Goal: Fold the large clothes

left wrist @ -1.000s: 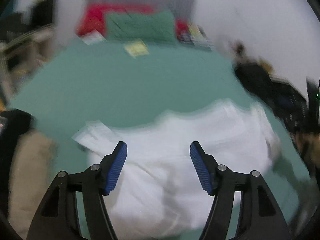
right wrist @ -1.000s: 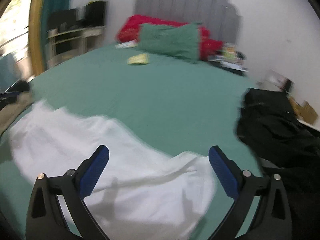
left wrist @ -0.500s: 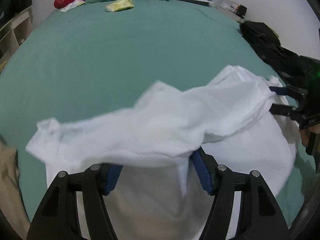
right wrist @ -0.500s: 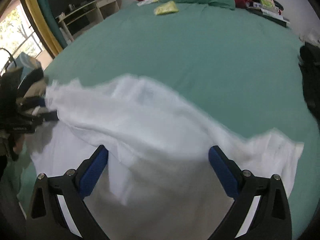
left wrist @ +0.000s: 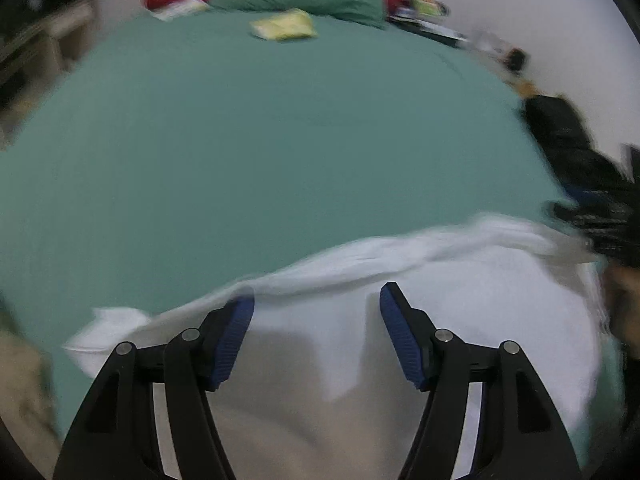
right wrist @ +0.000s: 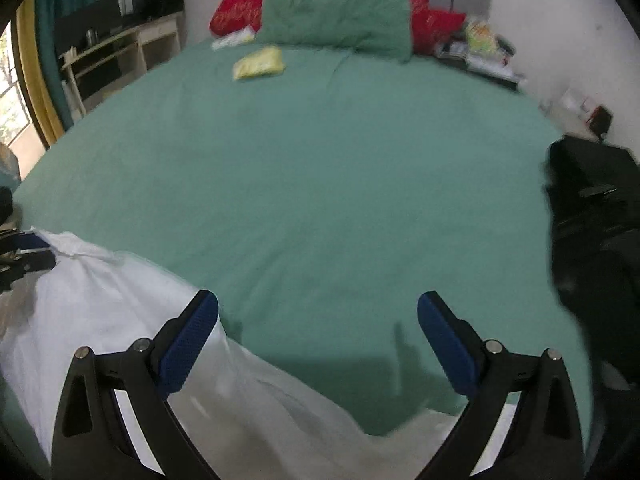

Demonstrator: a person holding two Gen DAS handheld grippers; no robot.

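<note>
1. This is a bedroom in a home: a big bed [right wrist: 320, 168] with a green sheet is filling the room.
2. Green [right wrist: 340, 12] and red pillows [right wrist: 240, 0] are sitting at its head edge.
3. A wooden desk [right wrist: 120, 48] is standing beside it.

The left gripper [left wrist: 317, 300] is built from two black angular arms with triangular cut-outs. Each finger [left wrist: 236, 340] is faced with a ribbed blue pad, and round silver screws are set at the linkage joints. The right gripper [right wrist: 318, 312] is made the same way: black cut-out arms, silver screws, and blue ribbed pads [right wrist: 188, 344] along the inner faces.
</note>
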